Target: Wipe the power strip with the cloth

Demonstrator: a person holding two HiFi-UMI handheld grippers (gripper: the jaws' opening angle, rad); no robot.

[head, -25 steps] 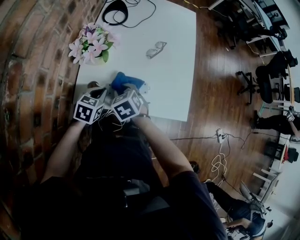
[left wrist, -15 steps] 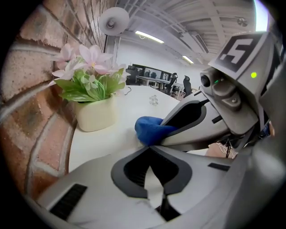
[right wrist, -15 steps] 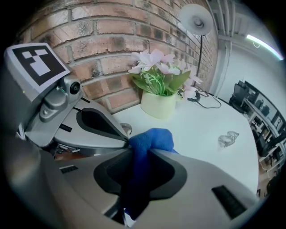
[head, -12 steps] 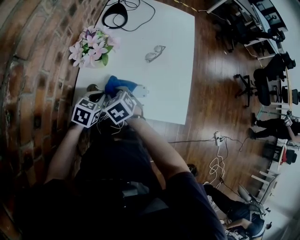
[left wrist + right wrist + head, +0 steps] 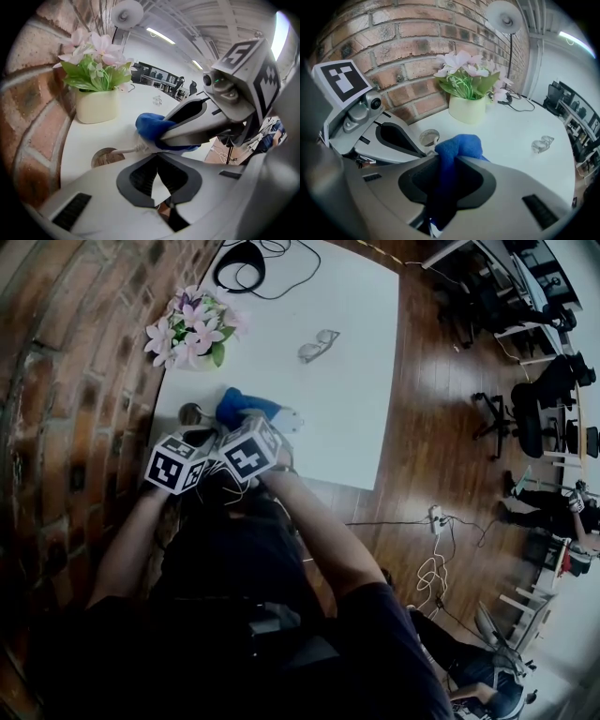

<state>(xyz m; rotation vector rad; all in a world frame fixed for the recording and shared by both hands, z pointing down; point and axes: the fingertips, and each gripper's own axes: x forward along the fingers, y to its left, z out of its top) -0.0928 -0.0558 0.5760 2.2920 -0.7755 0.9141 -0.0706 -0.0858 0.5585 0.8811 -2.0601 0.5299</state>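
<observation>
At the near left corner of the surface (image 5: 356, 381), the left gripper (image 5: 157, 160) is hovering with its fingers (image 5: 139, 176) together and nothing between them. It is pointing down toward a white cord (image 5: 123, 151) that is coming out of a round hole (image 5: 104, 158). Just to its right, the right gripper (image 5: 447, 164) is clamping its fingers on the bunched blue cloth (image 5: 458, 144). The cloth is touching the power strip (image 5: 287, 420), which is lying near the near edge and sticking out to the cloth's right.

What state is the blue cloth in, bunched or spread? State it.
Bunched: the blue cloth rises in a crumpled lump, pinched by the right gripper.
</observation>
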